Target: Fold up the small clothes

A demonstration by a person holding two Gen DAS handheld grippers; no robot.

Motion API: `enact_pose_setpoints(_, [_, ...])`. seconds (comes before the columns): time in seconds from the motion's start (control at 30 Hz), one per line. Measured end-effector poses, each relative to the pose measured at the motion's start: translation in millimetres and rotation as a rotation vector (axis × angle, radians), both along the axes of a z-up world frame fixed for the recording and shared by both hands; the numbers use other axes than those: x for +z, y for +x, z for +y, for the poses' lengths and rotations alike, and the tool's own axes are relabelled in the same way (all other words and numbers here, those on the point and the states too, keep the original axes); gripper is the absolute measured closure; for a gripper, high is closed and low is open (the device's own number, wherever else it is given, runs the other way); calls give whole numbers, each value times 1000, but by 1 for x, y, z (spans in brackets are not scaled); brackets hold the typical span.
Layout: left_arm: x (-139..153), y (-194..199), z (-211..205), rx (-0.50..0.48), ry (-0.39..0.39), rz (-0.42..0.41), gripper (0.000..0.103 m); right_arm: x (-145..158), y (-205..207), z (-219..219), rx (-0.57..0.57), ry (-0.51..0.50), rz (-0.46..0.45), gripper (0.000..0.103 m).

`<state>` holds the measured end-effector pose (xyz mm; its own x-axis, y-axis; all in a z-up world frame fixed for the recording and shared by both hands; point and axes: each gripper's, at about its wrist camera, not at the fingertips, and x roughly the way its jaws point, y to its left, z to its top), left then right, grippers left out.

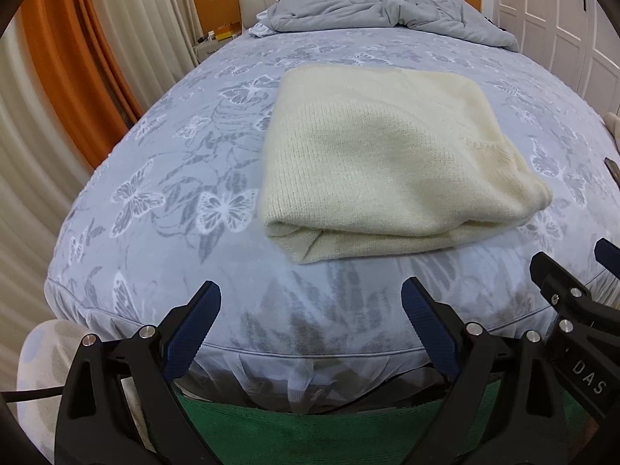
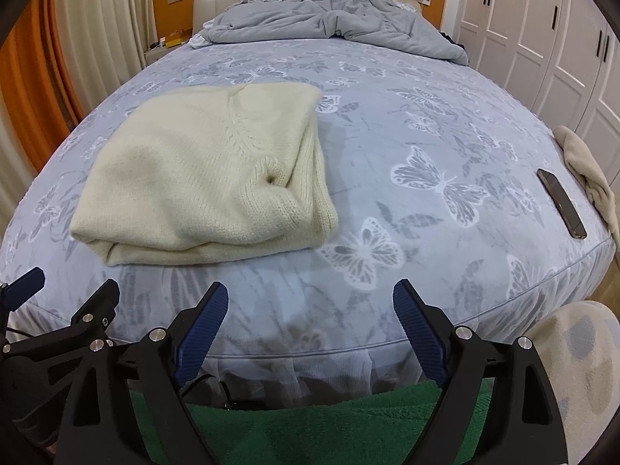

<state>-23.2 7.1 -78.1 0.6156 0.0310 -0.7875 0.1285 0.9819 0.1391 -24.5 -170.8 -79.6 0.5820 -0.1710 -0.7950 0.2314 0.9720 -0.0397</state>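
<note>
A cream knitted sweater point(image 1: 379, 162) lies folded into a thick rectangle on the blue butterfly-print bed point(image 1: 162, 178). It also shows in the right wrist view point(image 2: 209, 178), to the left. My left gripper point(image 1: 310, 298) is open and empty, held at the foot edge of the bed, short of the sweater. My right gripper point(image 2: 310, 298) is open and empty, beside the left one, near the foot edge and right of the sweater. Each gripper shows at the edge of the other's view.
A dark phone point(image 2: 560, 201) lies near the bed's right edge, beside a beige cloth point(image 2: 585, 166). A crumpled grey duvet point(image 2: 329, 23) lies at the headboard. Curtains hang on the left, white wardrobes point(image 2: 542, 38) stand on the right. A green surface point(image 2: 310, 426) lies below the grippers.
</note>
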Motion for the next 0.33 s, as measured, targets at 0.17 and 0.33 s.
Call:
enact_pose_setpoints(0.17, [-3, 0, -3, 13, 21, 4, 10, -1, 0, -1, -6, -12, 7, 18])
enact_pose_setpoints(0.33, [-3, 0, -3, 17, 22, -1, 11, -3, 0, -3, -12, -7, 13, 18])
